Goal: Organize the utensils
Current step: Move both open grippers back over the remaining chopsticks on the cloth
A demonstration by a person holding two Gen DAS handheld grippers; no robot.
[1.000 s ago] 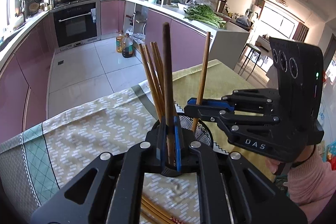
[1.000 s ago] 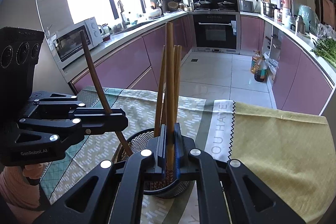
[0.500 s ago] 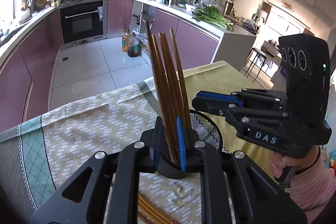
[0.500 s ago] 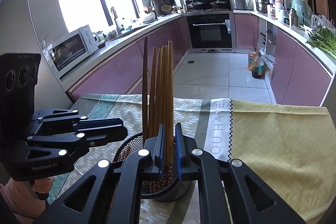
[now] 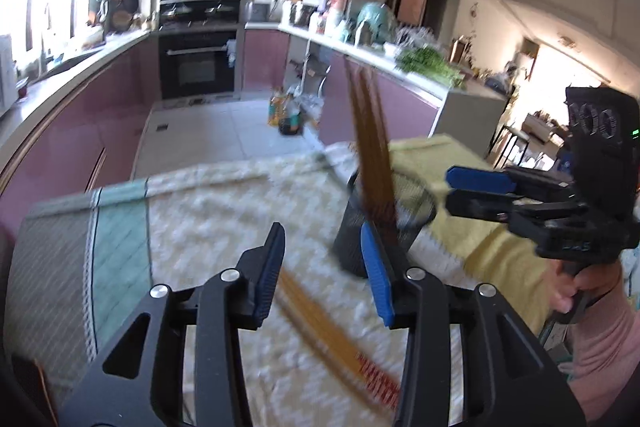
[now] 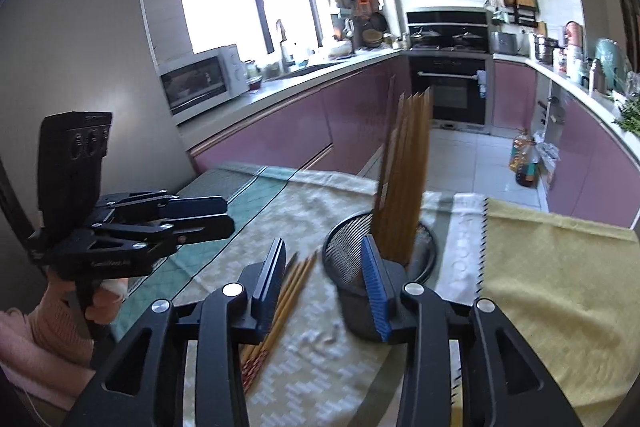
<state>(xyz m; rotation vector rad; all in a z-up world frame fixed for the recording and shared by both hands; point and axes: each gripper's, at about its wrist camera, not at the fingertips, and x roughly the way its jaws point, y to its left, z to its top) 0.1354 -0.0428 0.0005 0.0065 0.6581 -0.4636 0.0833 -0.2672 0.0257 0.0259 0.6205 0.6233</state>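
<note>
desk (image 6: 560, 287): cloth-covered | mesh holder (image 6: 352, 259): mid-desk, chopstick bundle (image 6: 404, 179) upright inside | loose chopsticks (image 6: 276, 315): flat, left of holder | left gripper (image 5: 322, 273): tilted down, left of holder, fingers just spread, empty | right gripper (image 6: 324, 281): tilted down, before holder, fingers just spread, empty

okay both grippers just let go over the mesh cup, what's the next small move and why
Probably bring the left gripper, jaws open and empty, down onto the loose chopsticks lying on the cloth just below it. The others already stand in the mesh cup, so these remain.

Wrist views, converging close, sharing blurred holder (image 5: 384, 223)
</note>
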